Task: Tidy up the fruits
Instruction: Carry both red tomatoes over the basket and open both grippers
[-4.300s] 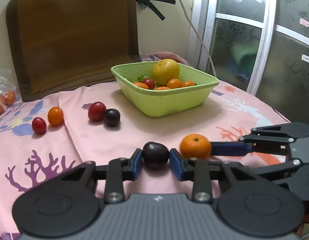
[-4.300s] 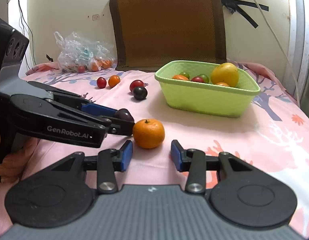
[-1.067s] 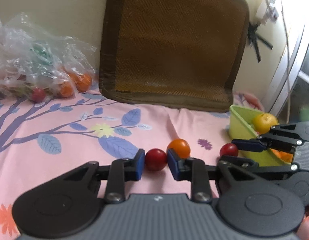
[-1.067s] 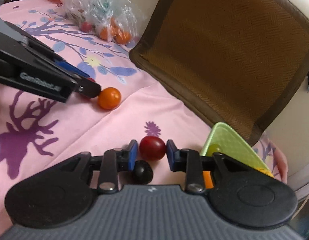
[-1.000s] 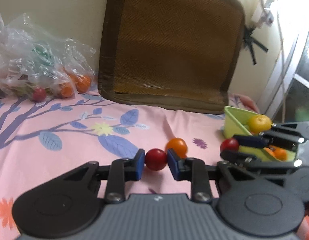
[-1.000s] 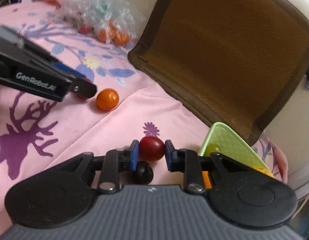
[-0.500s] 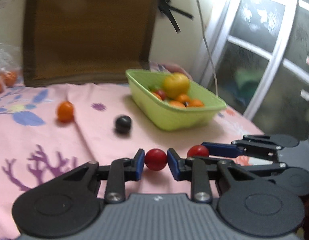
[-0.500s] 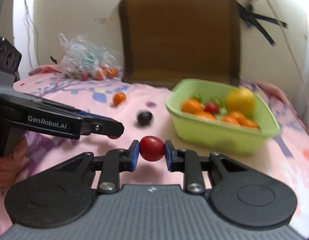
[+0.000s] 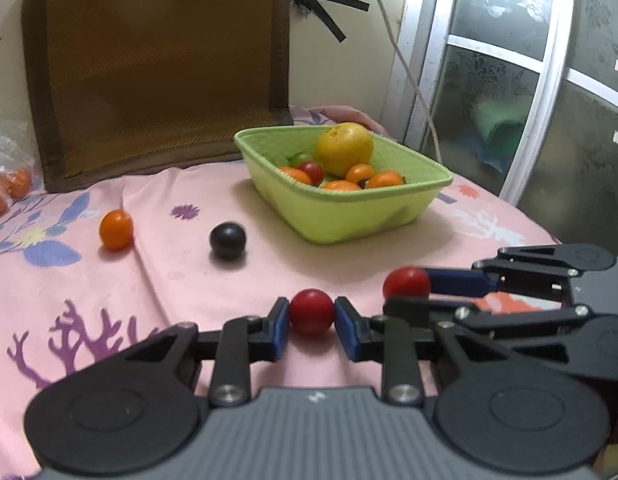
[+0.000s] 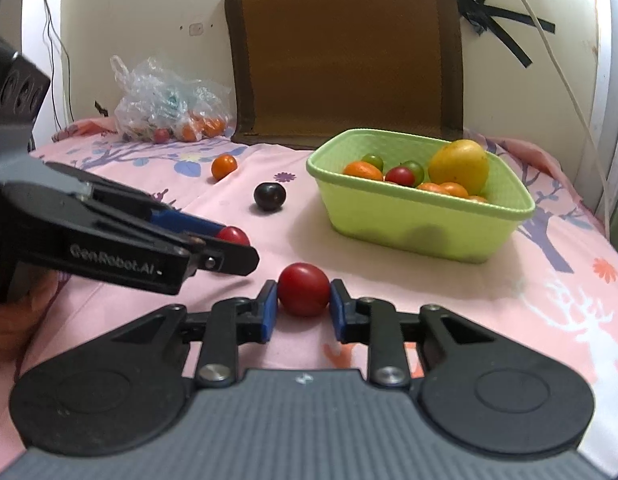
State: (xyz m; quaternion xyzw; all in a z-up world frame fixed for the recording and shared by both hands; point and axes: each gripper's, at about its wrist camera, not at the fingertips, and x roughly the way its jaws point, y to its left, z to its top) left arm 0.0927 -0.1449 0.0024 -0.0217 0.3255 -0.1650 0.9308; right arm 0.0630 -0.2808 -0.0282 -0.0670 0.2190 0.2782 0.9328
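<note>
My left gripper (image 9: 312, 314) is shut on a small red tomato (image 9: 311, 311) above the pink cloth near the front. My right gripper (image 10: 303, 302) is shut on a larger red tomato (image 10: 303, 289), just right of the left one. Each shows in the other's view: the right gripper (image 9: 413, 284) with its tomato (image 9: 406, 282), the left gripper (image 10: 229, 242) with its tomato (image 10: 233, 236). The green basket (image 9: 349, 220) holds a yellow citrus (image 9: 344, 149), oranges and small tomatoes; it also shows in the right wrist view (image 10: 421, 224). A dark plum (image 9: 227, 240) and an orange fruit (image 9: 116, 229) lie on the cloth left of the basket.
A brown seat cushion (image 10: 345, 52) leans on the wall behind the basket. A plastic bag of fruit (image 10: 169, 104) lies at the back left. A window frame (image 9: 529, 92) and a cable (image 9: 405, 52) are at the right. The pink patterned cloth (image 9: 89, 300) covers the table.
Both grippers have closed on red tomatoes at the back left, lifted them and carried them to the front of the table before the basket. The view has steadied in the last half second.
</note>
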